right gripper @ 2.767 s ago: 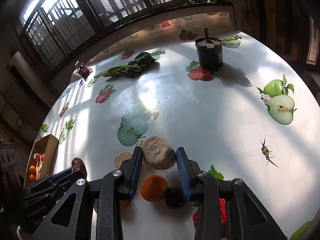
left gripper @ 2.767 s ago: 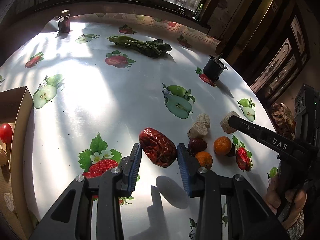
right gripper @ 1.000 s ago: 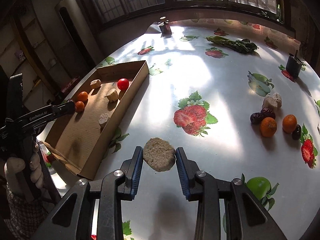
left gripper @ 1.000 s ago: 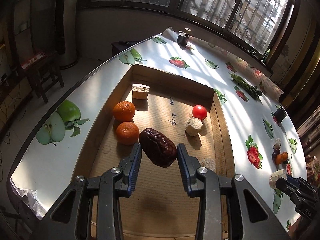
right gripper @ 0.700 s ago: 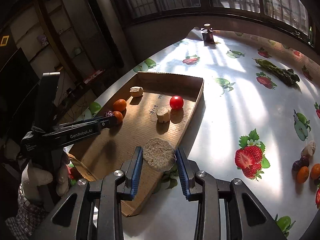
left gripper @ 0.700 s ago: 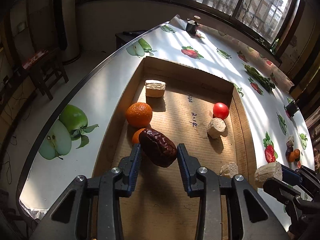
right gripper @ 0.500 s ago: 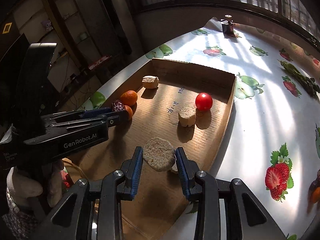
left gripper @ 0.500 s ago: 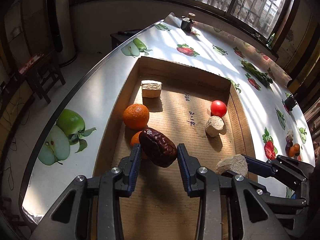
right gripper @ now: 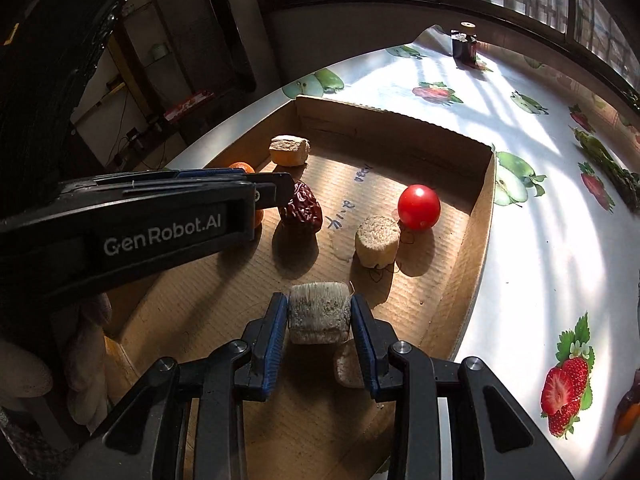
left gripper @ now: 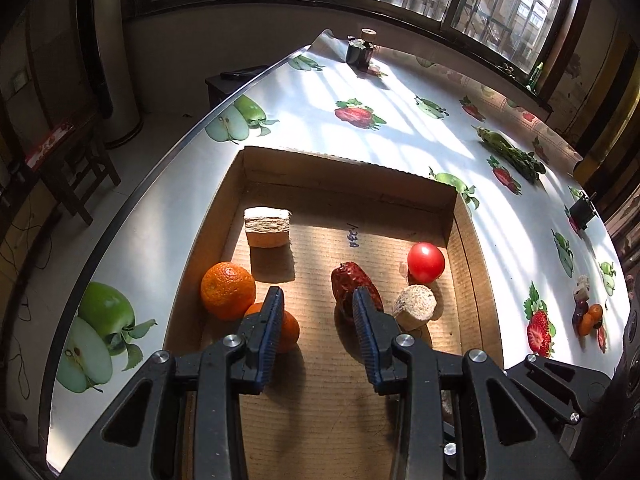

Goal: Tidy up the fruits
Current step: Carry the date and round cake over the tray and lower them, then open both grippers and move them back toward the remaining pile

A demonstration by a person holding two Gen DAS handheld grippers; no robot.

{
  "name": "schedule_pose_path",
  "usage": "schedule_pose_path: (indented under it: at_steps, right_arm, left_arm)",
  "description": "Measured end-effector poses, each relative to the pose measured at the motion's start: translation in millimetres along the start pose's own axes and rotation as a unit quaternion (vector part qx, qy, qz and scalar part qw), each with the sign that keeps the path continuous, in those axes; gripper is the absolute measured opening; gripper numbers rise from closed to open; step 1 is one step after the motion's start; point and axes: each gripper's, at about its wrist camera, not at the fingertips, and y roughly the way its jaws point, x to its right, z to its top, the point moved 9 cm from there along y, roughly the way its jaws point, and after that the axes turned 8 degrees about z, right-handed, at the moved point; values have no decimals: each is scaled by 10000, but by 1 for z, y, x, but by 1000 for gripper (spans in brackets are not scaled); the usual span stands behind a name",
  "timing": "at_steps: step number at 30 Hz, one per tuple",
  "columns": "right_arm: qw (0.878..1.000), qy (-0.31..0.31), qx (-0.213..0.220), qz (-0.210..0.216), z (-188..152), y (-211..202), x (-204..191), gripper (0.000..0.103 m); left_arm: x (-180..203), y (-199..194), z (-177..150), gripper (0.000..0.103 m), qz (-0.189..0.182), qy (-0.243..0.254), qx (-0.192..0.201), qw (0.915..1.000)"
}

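Left claw (left gripper: 316, 314) spread apart, wrinkled dark-red date (left gripper: 354, 286) lying free on the shallow cardboard tray (left gripper: 348, 184) floor. Right claw (right gripper: 319, 318) clamped on a tan fibrous chunk (right gripper: 318, 312) over the tray. Risk: the released chunk could land on the tan piece (right gripper: 347, 364) beneath and tumble.

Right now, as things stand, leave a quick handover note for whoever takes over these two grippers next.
Left gripper: open over the cardboard box, the red date lying in the box at its fingertips.
Right gripper: shut on a beige chunk, low over the box floor.
In the box: two oranges, a tomato, other beige chunks.
Left: drop this chunk, then fetch the small pile of fruit on the table.
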Motion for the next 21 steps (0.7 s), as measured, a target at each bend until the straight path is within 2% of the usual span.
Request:
schedule_pose_path:
  at_steps: [4, 10, 12, 14, 17, 20, 21]
  right_arm:
    - [9997, -152, 101, -181, 2, -3, -1, 36]
    - [9994, -81, 306, -120, 6, -16, 0, 37]
    - [9992, -17, 379, -99, 7, -23, 1, 37]
    - [9988, 73, 486, -66, 6, -32, 2, 37]
    - [9972, 329, 669, -26, 1, -52, 8, 38]
    - [9934, 660, 935, -63, -9, -78, 19, 50]
    - [9914, 771, 1054, -103, -14, -88, 23, 52]
  left_arm:
    - [-4, -4, -1, 35, -49, -138, 27, 9999]
    - [-11, -23, -7, 36, -35, -288, 179, 9994]
    - [-16, -33, -10, 41, 52, -376, 258, 9989]
    - [-19, -44, -13, 50, 140, -468, 354, 9982]
    - [-21, -63, -18, 55, 392, -504, 550, 9964]
    - [-14, -83, -26, 74, 577, -465, 792, 9941]
    - [-10, -88, -29, 76, 639, -428, 867, 9933]
